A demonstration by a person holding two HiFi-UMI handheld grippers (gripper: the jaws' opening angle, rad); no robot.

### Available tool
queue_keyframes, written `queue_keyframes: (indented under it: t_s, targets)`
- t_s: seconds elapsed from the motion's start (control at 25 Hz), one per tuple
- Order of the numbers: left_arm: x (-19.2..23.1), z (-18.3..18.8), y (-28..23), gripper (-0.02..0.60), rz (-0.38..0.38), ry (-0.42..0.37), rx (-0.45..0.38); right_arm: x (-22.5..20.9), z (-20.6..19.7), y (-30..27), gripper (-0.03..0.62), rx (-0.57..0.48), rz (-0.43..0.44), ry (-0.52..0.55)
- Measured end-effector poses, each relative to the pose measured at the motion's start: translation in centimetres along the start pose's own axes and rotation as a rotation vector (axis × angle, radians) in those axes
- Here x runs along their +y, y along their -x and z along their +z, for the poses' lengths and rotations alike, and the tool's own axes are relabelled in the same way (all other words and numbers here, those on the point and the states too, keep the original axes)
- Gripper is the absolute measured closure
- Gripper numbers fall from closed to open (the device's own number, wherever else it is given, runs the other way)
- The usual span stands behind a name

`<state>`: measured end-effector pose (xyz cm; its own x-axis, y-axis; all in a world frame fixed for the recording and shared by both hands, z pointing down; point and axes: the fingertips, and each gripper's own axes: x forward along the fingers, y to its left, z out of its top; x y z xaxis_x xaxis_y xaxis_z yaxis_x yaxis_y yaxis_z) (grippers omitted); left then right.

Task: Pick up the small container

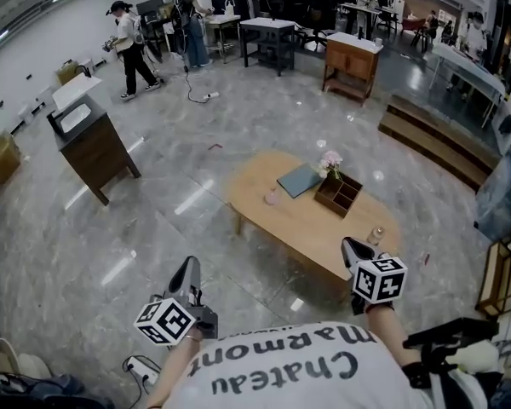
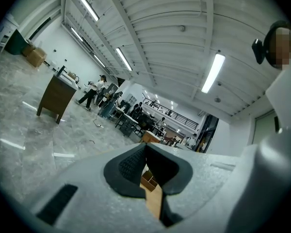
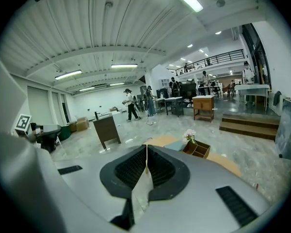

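Left gripper (image 1: 191, 264) and right gripper (image 1: 350, 245) held forward, jaws seemingly closed

a low oval wooden table (image 1: 307, 224) is seen on the grey marble floor (image 1: 196, 135), and on it a blue-grey book (image 1: 299, 180) is laid just beside a divided wooden box (image 1: 340, 194), with pale pink flowers (image 1: 330, 164) stood at the box's far corner. a dark wooden cabinet (image 1: 98, 152), topped with a white sheet (image 1: 75, 118), is placed well apart to the left, and a person in a cap (image 1: 129, 49) is caught mid-stride beyond it. further back, a dark table (image 1: 268, 34), a brown sideboard (image 1: 351, 62) and long wooden steps (image 1: 434, 143) are found.
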<state>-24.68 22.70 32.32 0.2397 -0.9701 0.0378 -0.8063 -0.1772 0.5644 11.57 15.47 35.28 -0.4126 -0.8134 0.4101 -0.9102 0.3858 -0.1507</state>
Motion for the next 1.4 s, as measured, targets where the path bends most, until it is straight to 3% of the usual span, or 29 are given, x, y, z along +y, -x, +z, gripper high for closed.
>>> queue_keyframes:
  t_s: [0.56, 1.08, 1.4]
  targets:
    - [3.5, 2.8, -3.4, 0.566, -0.002, -0.002, 0.005, 1.5, 1.8, -4.7, 0.58, 0.001, -0.007, 0.004]
    - [5.6, 1.9, -4.2, 0.566, -0.015, 0.023, 0.034, 2.5, 0.1, -5.7, 0.58, 0.052, -0.028, 0.009]
    - [6.0, 0.2, -3.6, 0.566, -0.011, 0.079, 0.034, 2.3, -1.4, -5.1, 0.58, 0.102, -0.041, 0.032]
